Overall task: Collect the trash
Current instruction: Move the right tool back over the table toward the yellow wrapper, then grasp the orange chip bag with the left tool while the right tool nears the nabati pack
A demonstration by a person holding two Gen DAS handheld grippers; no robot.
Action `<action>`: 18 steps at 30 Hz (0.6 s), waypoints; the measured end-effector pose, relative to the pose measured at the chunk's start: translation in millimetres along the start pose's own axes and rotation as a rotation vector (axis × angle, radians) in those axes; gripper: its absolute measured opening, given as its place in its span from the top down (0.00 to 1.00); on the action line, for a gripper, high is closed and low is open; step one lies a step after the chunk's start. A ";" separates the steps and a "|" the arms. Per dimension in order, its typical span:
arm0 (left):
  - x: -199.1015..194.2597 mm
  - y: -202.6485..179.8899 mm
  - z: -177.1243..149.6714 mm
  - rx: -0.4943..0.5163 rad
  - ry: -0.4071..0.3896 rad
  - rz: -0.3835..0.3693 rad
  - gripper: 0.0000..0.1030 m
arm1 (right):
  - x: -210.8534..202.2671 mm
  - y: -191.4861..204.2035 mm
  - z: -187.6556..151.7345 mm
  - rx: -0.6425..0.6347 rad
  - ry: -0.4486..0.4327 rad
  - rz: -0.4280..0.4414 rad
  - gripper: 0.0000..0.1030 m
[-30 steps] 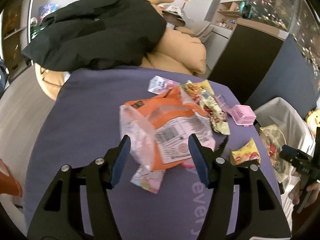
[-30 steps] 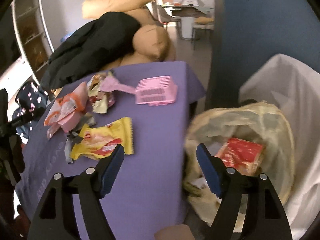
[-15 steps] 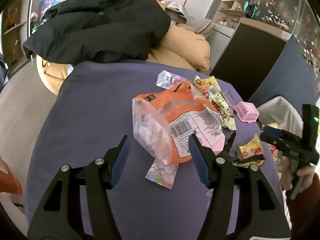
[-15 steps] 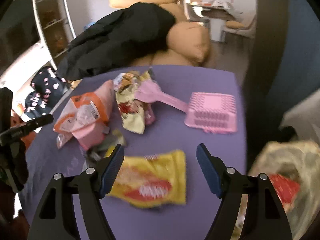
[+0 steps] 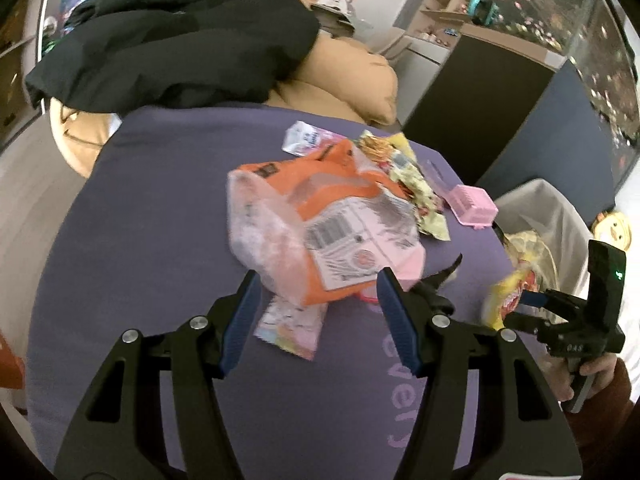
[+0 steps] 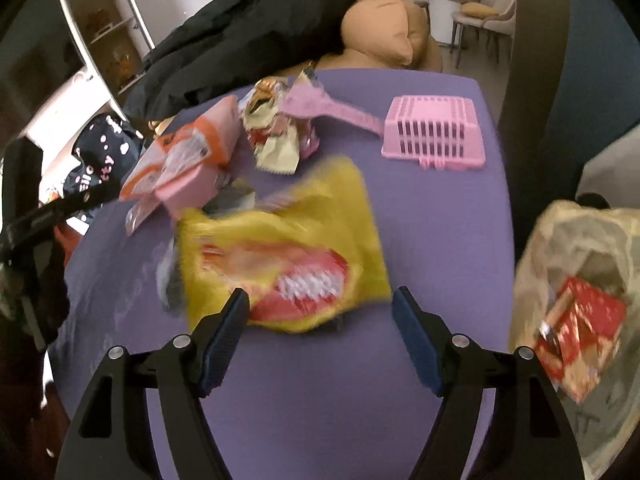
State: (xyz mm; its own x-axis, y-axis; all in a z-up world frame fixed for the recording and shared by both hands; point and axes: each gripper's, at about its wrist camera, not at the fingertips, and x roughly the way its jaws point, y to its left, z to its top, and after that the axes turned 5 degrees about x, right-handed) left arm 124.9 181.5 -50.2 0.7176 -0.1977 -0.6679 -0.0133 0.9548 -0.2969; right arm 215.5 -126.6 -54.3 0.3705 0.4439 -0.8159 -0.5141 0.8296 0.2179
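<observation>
Far left of the purple table (image 5: 140, 240) is bare cloth, so I've got nothing to pick there. My left gripper (image 5: 316, 316) hangs with its fingers apart, nothing between the pads; I'm aimed down at the orange-and-pink bag (image 5: 320, 232), which lies just ahead of the tips on top of a small pastel wrapper (image 5: 290, 326), so that stack reads as my next pick on this side. Beyond it sit the crumpled floral wrappers (image 5: 416, 192) and a pink scoop (image 5: 474, 208), the scoop probably not trash. My right gripper (image 6: 320, 332) is also spread wide, pads clear of everything, nosed in over the yellow snack bag (image 6: 288, 248), which lies flat on the cloth just past the tips. It's smeared by motion blur, so I can't say whether a pad brushes its near edge. Far right, the lined trash bin (image 6: 576, 248) stands just off the table edge with a red packet (image 6: 580, 332) already inside, close enough for short drops.
</observation>
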 end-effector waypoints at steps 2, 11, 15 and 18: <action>1.3 -6.2 0.3 0.011 0.001 -0.001 0.45 | -2.9 1.3 -5.1 -0.009 0.000 -0.019 0.32; 11.7 16.5 19.3 -0.057 -0.040 0.068 0.45 | 2.2 20.9 -15.3 -0.113 0.031 -0.153 0.30; 30.1 27.1 28.6 -0.116 -0.014 0.063 0.45 | -4.0 13.7 -17.3 -0.078 0.008 -0.102 0.30; 44.4 26.4 30.6 -0.131 0.008 0.080 0.45 | -13.2 1.9 -19.9 0.013 -0.019 -0.032 0.30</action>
State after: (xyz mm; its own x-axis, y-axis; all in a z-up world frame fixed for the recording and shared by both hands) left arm 177.7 204.7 -66.8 0.7047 -0.1247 -0.6984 -0.1610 0.9307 -0.3286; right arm 194.3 -137.6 -53.8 0.4008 0.4235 -0.8124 -0.4915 0.8478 0.1994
